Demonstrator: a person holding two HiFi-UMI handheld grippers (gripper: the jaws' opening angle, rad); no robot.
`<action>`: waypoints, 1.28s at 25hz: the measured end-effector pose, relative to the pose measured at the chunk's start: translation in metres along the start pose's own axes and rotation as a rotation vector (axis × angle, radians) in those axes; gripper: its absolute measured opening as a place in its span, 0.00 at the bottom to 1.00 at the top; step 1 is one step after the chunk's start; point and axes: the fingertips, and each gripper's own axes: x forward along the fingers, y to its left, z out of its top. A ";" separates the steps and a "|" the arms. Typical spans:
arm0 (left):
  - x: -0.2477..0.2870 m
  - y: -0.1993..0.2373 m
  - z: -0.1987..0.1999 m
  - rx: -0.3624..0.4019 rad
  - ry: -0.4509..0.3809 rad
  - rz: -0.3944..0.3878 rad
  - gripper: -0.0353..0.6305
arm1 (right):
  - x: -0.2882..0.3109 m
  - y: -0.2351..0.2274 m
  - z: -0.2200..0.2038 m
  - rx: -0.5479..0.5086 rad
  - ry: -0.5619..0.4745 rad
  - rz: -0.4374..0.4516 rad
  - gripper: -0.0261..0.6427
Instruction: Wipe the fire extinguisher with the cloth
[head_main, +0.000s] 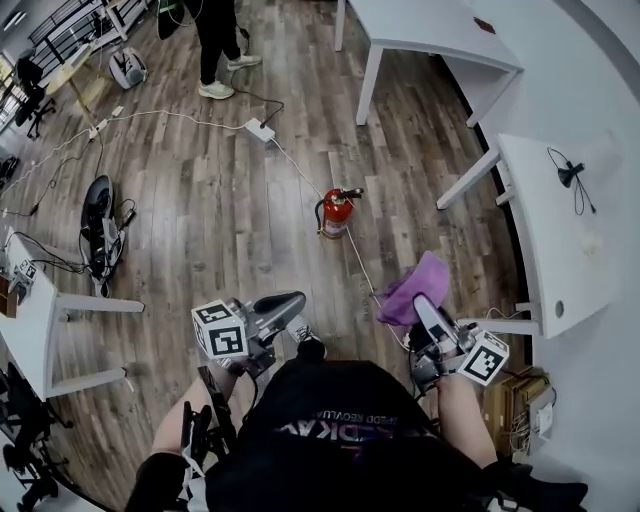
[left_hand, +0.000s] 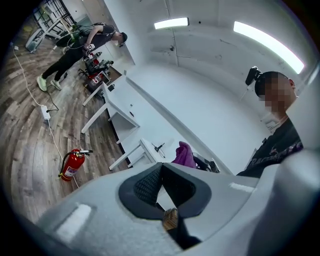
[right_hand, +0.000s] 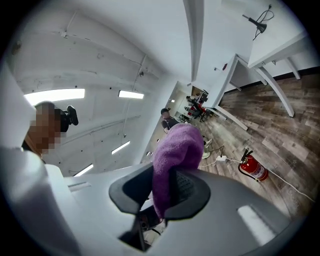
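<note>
A red fire extinguisher (head_main: 337, 212) stands upright on the wood floor ahead of me, with a black handle and hose; it also shows small in the left gripper view (left_hand: 71, 165) and the right gripper view (right_hand: 255, 168). My right gripper (head_main: 424, 312) is shut on a purple cloth (head_main: 417, 287), which bulges out past its jaws (right_hand: 177, 152). My left gripper (head_main: 290, 308) is shut with nothing in it, its dark pads (left_hand: 149, 184) pressed together. Both grippers are held in the air near my body, well short of the extinguisher.
A white cable (head_main: 300, 170) runs across the floor past the extinguisher to a power strip (head_main: 260, 130). White tables stand at right (head_main: 545, 230) and top (head_main: 430, 35). A person (head_main: 215, 45) stands far back. Gear lies on the floor at left (head_main: 98, 225).
</note>
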 end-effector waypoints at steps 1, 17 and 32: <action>-0.002 0.010 0.009 0.003 0.011 -0.001 0.05 | 0.012 -0.004 0.003 0.000 -0.001 -0.007 0.14; 0.032 0.110 0.059 -0.066 0.010 0.076 0.05 | 0.108 -0.101 0.045 0.050 0.111 -0.065 0.14; 0.139 0.217 0.013 -0.036 0.008 0.184 0.05 | 0.211 -0.325 0.053 0.123 0.395 -0.022 0.14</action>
